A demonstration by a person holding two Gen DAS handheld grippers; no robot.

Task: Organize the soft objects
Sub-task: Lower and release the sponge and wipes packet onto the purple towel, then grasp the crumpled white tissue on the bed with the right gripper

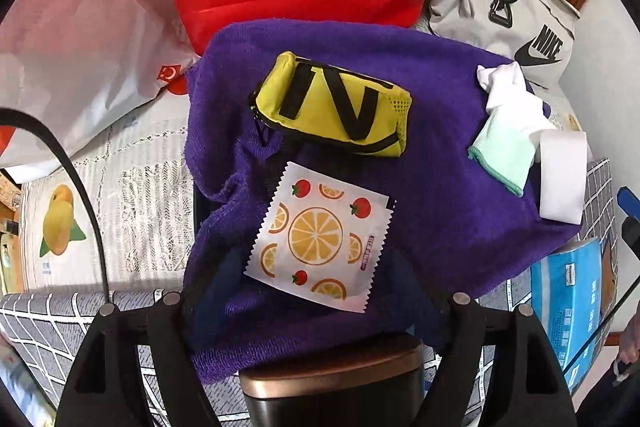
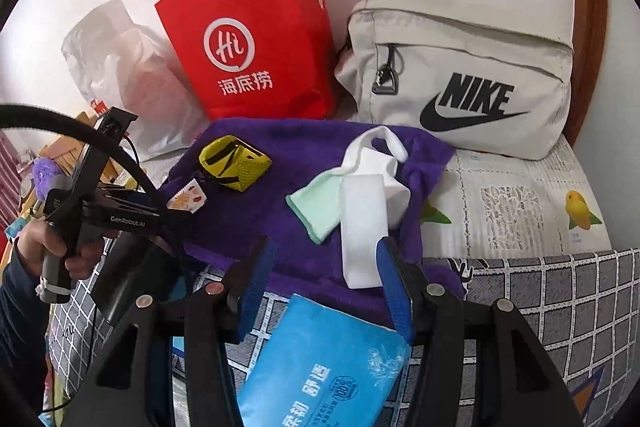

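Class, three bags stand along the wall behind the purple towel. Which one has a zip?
The beige Nike bag, rightmost of the three, has a zip with a dark pull. The red paper bag has string handles; the plastic bag shows no fastener.

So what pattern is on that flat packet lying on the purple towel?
White packet printed with orange slices and small red tomatoes; clearest in the left wrist view.

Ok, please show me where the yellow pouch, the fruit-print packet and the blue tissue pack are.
yellow pouch [image 1: 332, 103], left wrist view, on its front panel.
fruit-print packet [image 1: 316, 235], left wrist view, on the big orange slice.
blue tissue pack [image 2: 320, 363], right wrist view, middle of its top face.
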